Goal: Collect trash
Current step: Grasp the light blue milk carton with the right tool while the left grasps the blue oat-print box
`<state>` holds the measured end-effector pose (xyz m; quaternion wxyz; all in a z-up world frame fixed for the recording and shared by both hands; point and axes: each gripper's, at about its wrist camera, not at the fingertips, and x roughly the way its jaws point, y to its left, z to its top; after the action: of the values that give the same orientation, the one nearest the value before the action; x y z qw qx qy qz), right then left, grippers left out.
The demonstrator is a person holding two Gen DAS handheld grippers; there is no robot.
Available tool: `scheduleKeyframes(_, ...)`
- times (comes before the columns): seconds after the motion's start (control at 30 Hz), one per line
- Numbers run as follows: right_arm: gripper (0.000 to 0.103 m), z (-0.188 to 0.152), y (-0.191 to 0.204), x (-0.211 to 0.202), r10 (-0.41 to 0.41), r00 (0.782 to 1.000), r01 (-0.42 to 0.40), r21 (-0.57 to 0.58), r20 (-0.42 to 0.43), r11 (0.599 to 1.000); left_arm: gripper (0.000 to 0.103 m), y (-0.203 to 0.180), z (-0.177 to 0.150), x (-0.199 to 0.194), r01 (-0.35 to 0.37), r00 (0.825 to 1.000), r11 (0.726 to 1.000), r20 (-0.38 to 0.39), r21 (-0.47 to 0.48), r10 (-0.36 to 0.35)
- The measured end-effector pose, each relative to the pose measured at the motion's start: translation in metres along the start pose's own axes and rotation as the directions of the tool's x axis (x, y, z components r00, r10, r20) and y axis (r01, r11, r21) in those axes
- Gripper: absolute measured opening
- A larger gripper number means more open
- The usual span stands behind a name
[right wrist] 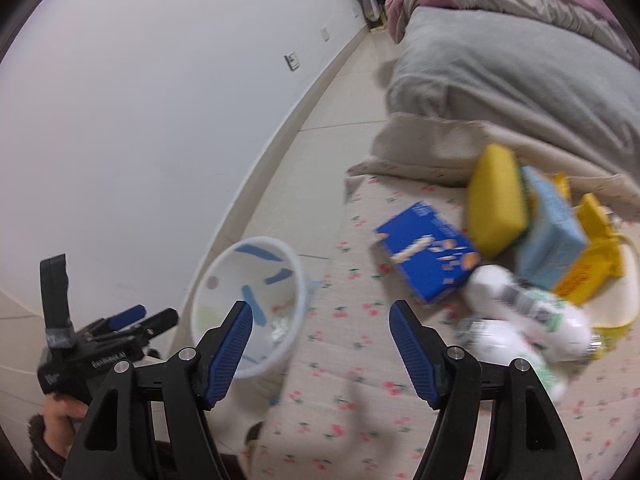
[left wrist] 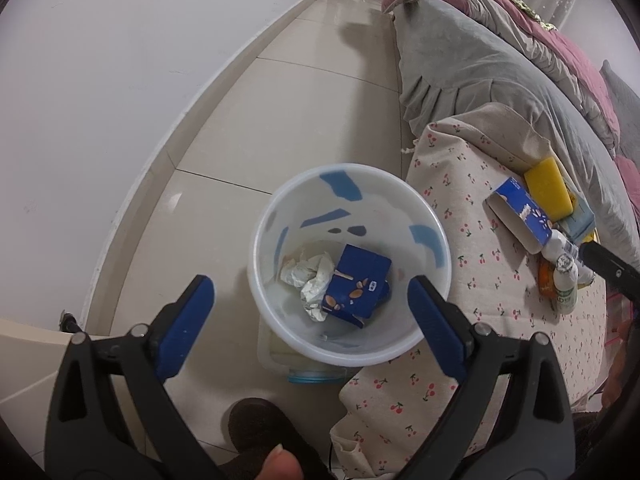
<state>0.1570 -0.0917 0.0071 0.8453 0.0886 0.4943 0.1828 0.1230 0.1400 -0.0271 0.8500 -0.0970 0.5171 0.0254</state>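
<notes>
Left gripper (left wrist: pixel 310 300) gapes above bin (left wrist: pixel 264 264); right gripper (right wrist: pixel 322 334) splayed over cloth (right wrist: pixel 340 380)

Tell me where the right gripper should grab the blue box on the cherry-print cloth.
Grip the blue box across its thin sides near the free end towards the bin, coming from above. It lies flat, and its far end butts against the yellow sponge and bottles. The right gripper is open.
</notes>
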Motion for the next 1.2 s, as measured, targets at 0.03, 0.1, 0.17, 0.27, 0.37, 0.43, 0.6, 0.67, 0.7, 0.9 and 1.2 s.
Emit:
scheduleKeyframes(0.03,0.074,-0.001,-0.004,-0.004,-0.01,1.0,0.01,-0.001,0.006,1.0,0.097,-0.002,0.0,0.0,0.002,1.0,1.0,-0.001,0.005,-0.002)
scheduleKeyframes(0.1,0.074,-0.003,-0.015,-0.014,-0.036,0.999,0.036,0.0,0.02,0.999,0.097,-0.007,0.0,0.0,0.005,1.0,1.0,-0.001,0.014,-0.005)
scheduleKeyframes(0.17,0.075,-0.003,-0.027,-0.02,-0.061,0.998,0.061,0.009,0.031,0.998,0.097,-0.012,-0.001,0.0,0.007,1.0,1.0,-0.003,0.024,-0.006)
scheduleKeyframes(0.27,0.076,-0.004,-0.046,-0.032,-0.104,0.993,0.103,0.026,0.047,0.994,0.097,-0.02,-0.001,0.002,0.006,1.0,0.999,-0.009,0.038,-0.006)
scheduleKeyframes(0.37,0.076,-0.006,-0.069,-0.043,-0.155,0.986,0.152,0.05,0.056,0.987,0.097,-0.028,-0.001,0.004,0.005,1.0,0.999,-0.016,0.048,-0.004)
scheduleKeyframes(0.43,0.077,-0.007,-0.084,-0.047,-0.183,0.981,0.179,0.069,0.057,0.981,0.097,-0.034,0.0,0.006,0.006,1.0,0.998,-0.02,0.055,-0.004)
scheduleKeyframes(0.6,0.077,-0.004,-0.117,-0.055,-0.223,0.973,0.215,0.125,0.056,0.969,0.097,-0.049,0.002,0.01,0.009,1.0,0.998,-0.026,0.064,-0.007)
scheduleKeyframes(0.67,0.077,0.0,-0.125,-0.054,-0.219,0.974,0.209,0.14,0.055,0.968,0.097,-0.056,0.003,0.013,0.013,0.999,0.998,-0.034,0.068,-0.01)
scheduleKeyframes(0.7,0.077,0.002,-0.127,-0.053,-0.214,0.975,0.205,0.146,0.055,0.968,0.097,-0.059,0.004,0.014,0.014,0.999,0.998,-0.039,0.069,-0.011)
scheduleKeyframes(0.9,0.077,0.018,-0.133,-0.043,-0.202,0.978,0.191,0.152,0.061,0.97,0.097,-0.077,0.01,0.019,0.022,0.999,0.996,-0.05,0.082,-0.018)
scheduleKeyframes(1.2,0.064,0.033,-0.138,-0.024,-0.151,0.988,0.142,0.167,0.04,0.976,0.097,-0.113,0.027,0.029,0.05,0.996,0.993,-0.073,0.108,-0.042)
